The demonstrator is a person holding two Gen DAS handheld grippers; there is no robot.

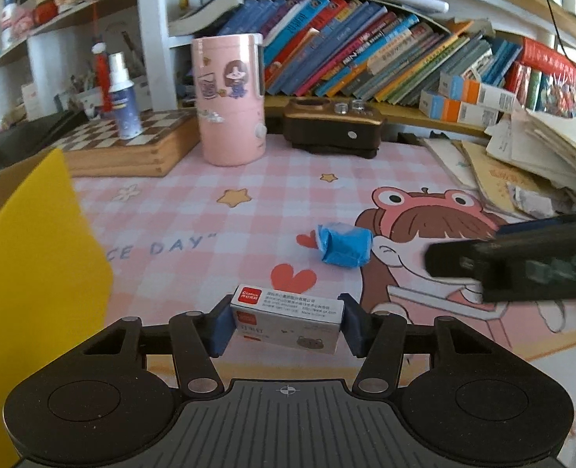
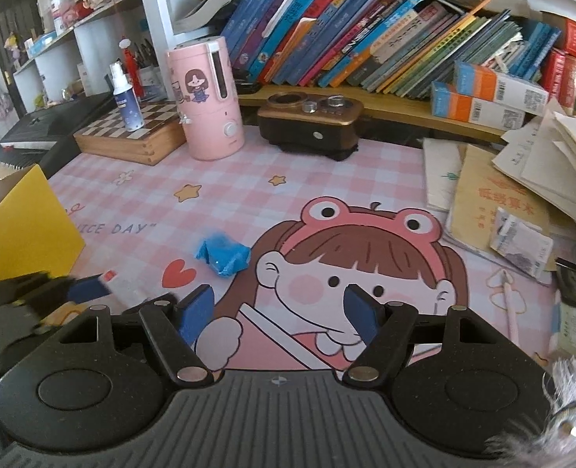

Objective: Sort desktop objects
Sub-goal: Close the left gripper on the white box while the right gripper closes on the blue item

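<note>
White cardboard staple box [image 1: 288,321] clamped in left gripper [image 1: 286,323]; right gripper [image 2: 280,312] spread apart, holding nothing, near crumpled blue wrapper [image 2: 222,256] on pink checked desk [image 2: 229,179].

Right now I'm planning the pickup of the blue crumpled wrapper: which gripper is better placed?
Right. The right gripper is open and empty, with the blue wrapper just ahead of it; the left gripper is shut on the small white box.

A pink checked desk mat [image 2: 249,179] fronts a wooden shelf [image 2: 404,111] of leaning books [image 2: 346,39] — white shelving [image 2: 93,39] at left.
</note>
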